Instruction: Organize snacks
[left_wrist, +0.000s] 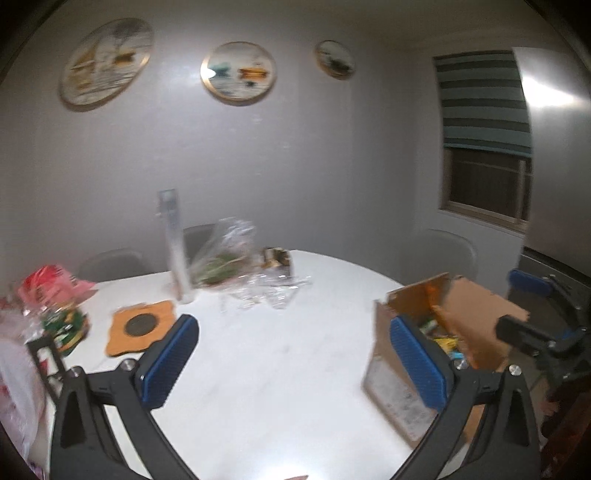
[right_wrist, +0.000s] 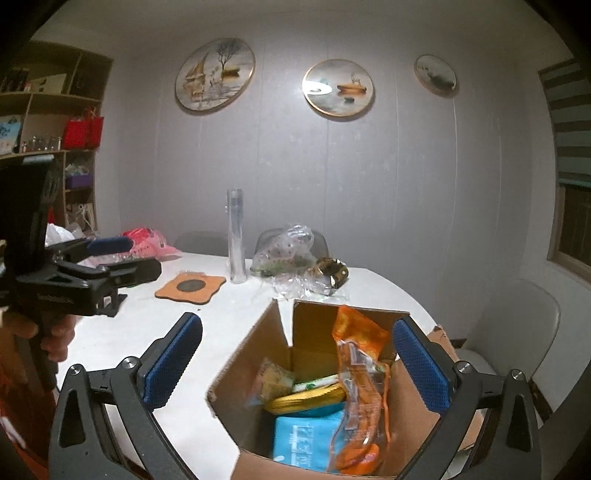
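Both left tongs (left_wrist: 293, 363) and right tongs (right_wrist: 297, 365) stand released and empty, snacks (right_wrist: 332, 398) sit in the box (right_wrist: 243, 373) at the bench (left_wrist: 258, 369) edge, where a careless nudge risks toppling it; tube (right_wrist: 236, 240) and loose bags (right_wrist: 284, 253) crowd the far side.

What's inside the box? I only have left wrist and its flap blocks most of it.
Observer: Right wrist looks straight into the cardboard box. An orange packet stands tallest, leaning against the far side.
Operator: Anything under it?
Observer: A blue packet at the bottom, with a gold wrapper lying on top.
Operator: Right gripper holding anything?
Observer: No. The right gripper is open over the box, nothing between its pads.
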